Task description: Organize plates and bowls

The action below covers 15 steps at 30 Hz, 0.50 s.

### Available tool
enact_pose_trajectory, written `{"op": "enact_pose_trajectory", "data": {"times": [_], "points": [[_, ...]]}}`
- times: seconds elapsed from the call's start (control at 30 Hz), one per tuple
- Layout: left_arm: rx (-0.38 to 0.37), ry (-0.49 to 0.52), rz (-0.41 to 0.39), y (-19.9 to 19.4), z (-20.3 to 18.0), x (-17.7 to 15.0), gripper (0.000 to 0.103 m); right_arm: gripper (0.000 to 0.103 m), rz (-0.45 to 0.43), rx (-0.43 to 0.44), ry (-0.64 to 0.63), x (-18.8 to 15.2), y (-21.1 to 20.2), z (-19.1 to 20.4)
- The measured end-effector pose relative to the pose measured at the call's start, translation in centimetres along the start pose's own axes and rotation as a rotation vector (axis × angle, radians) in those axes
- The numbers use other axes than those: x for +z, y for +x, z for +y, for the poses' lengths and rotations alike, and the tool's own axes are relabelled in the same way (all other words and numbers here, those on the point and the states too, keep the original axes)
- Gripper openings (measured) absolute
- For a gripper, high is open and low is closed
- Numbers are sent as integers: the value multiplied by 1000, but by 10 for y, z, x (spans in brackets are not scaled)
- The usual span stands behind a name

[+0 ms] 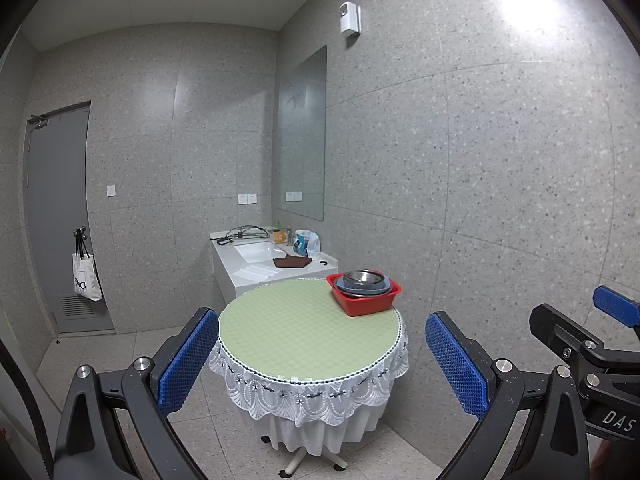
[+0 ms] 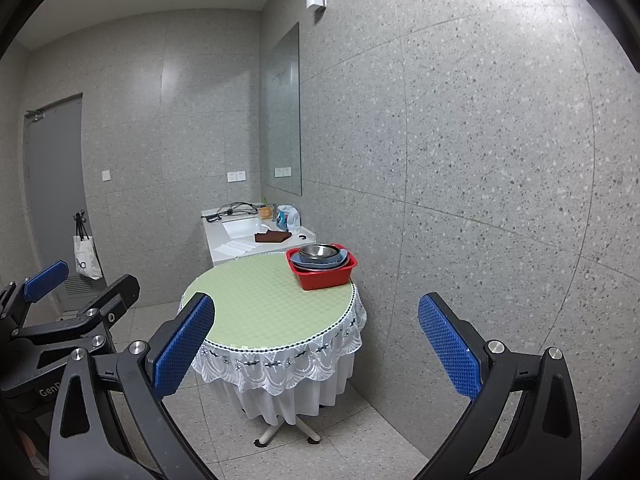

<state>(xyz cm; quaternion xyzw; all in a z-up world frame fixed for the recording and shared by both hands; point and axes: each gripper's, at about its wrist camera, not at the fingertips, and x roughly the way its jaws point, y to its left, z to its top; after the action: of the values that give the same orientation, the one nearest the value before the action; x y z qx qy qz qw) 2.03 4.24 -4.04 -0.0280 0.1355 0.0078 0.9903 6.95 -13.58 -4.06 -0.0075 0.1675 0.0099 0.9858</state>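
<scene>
Both grippers held back from the round table [image 1: 280,332], dishes untouched in the red basin [image 1: 366,304]

The basin sits at the table's far right edge, close to the wall, holding a stack: a steel bowl [image 1: 362,277] on top of bluish plates or bowls [image 1: 352,289], their number hard to make out. The left gripper [image 1: 322,360] and right gripper [image 2: 316,344] both have fingers wide apart and empty, well short of the table. From either one the basin lies ahead and up; the right gripper looks the nearer, I judge, standing on the basin's side. The basin's long axis runs roughly across the view. The lower dishes are hidden by the basin wall
</scene>
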Motion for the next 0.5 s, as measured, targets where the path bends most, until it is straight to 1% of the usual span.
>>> {"op": "enact_pose_trajectory", "data": {"times": [0.5], "points": [[1,-3,1,0,-2,-1,102,103,1,1,0,1,0,-1]]}}
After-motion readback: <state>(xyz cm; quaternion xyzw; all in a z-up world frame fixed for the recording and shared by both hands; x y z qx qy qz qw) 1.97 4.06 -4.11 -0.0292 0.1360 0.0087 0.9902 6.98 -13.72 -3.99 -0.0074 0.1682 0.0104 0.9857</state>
